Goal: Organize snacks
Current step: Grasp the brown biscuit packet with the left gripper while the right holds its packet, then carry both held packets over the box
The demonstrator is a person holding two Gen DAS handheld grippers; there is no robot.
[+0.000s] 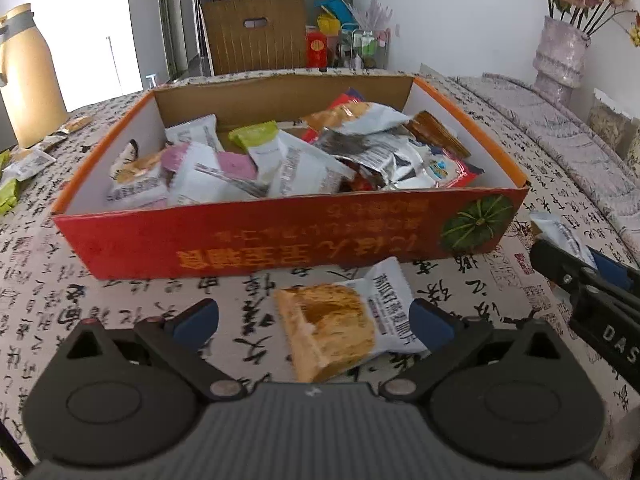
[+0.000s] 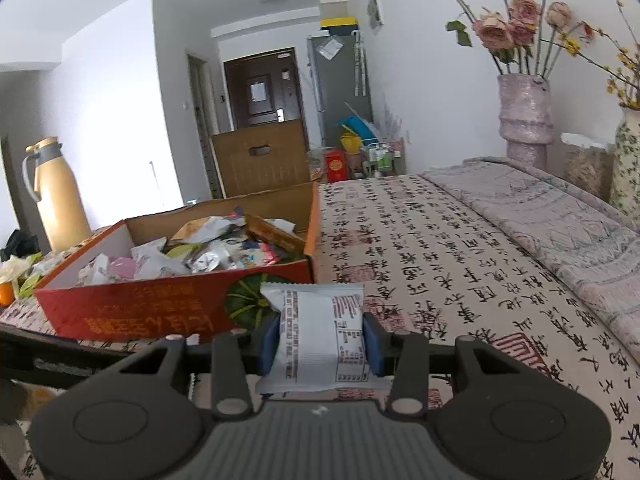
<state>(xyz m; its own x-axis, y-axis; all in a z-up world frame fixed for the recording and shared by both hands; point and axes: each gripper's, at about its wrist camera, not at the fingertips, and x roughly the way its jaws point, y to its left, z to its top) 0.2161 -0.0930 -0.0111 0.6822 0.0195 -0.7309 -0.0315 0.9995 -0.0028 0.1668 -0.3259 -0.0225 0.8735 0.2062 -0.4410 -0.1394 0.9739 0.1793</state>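
Beside the snack-filled red box [image 1: 256,240], the spread left claw [image 1: 314,322] straddles a biscuit packet [image 1: 344,320] while the right claw [image 2: 320,342] pinches a white packet [image 2: 316,336].

Both the left gripper [image 1: 314,322] and the right gripper [image 2: 320,338] have matte black bodies, 2 round discs, silver pivot screws, blue-padded jaws.

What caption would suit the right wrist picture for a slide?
Right gripper clamps a white snack packet before the red snack box.
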